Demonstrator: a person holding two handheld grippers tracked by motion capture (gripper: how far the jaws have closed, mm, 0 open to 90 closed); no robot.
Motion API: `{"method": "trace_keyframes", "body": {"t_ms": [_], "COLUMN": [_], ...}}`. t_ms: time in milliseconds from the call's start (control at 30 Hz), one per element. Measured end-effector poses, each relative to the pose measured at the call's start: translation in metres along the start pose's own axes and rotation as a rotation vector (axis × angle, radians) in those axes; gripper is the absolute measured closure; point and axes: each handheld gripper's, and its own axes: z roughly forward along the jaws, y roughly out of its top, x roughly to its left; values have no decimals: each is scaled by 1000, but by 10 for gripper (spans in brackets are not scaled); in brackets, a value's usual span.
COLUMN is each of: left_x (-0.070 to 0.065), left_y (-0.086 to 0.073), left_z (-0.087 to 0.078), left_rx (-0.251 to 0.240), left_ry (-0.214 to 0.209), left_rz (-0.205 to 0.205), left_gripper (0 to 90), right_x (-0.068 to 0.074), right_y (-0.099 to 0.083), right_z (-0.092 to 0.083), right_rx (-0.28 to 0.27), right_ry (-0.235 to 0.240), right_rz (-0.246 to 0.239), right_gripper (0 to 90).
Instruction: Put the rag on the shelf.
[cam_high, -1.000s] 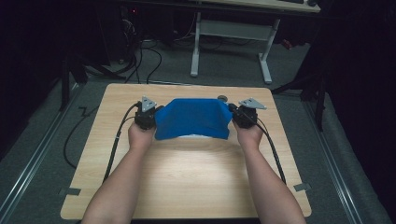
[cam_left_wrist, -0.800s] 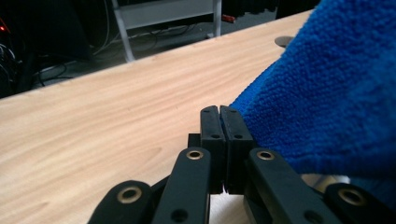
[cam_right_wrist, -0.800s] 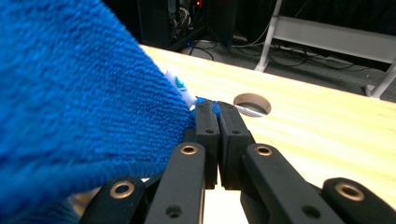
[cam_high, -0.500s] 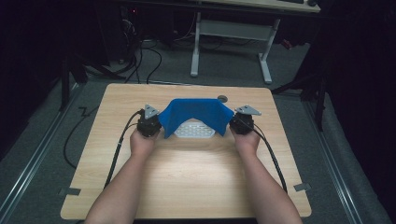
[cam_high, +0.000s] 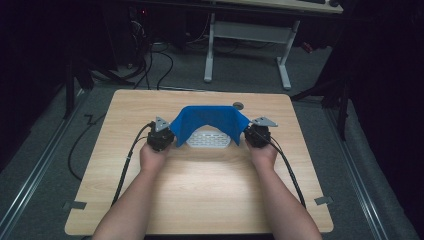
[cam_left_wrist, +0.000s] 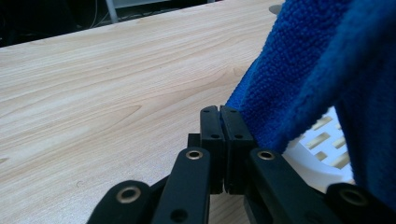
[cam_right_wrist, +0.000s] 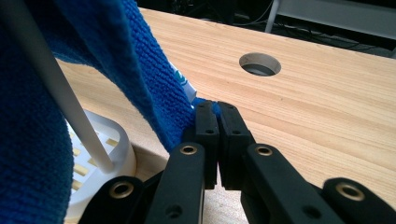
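Observation:
A blue cloth (cam_high: 207, 120) hangs arched between my two grippers above the wooden table (cam_high: 200, 185). My left gripper (cam_high: 161, 137) is shut on the cloth's left corner (cam_left_wrist: 252, 107); my right gripper (cam_high: 257, 134) is shut on its right corner (cam_right_wrist: 173, 116). Under the arch lies a white slotted plastic tray (cam_high: 209, 140), its near side uncovered. The tray (cam_left_wrist: 327, 154) lies just right of the shut left gripper (cam_left_wrist: 219, 116). In the right gripper view the tray (cam_right_wrist: 107, 154) has a thin white rod (cam_right_wrist: 60, 98) rising from it, left of the shut right gripper (cam_right_wrist: 212, 114).
A round cable hole (cam_high: 238, 105) sits in the table behind the cloth, seen also as a hole (cam_right_wrist: 259, 64) in the right gripper view. Black cables (cam_high: 127, 160) trail from each gripper toward the person. A white desk frame (cam_high: 247, 35) stands beyond the table.
Both grippers have drawn the cloth toward the person and lifted it, so the cloth went from covering the tray to arching over it, baring the tray's near side.

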Motion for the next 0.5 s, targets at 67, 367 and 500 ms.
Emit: {"method": "trace_keyframes", "body": {"t_ms": [67,367,500], "left_x": [0,1,2], "left_y": [1,3,4], "left_z": [-1,-4,-6], "left_rx": [0,-2,-1], "left_ry": [3,13,21], "left_rz": [-1,-11,-19], "left_gripper": [887,832,775], "right_x": [0,-3,-4], "right_y": [1,3,5], "right_z": [0,-5,-8], "right_rx": [-2,-5,-11], "right_ry": [3,1,-12], "right_rz": [2,7,13], "right_gripper": [883,815,759]}}
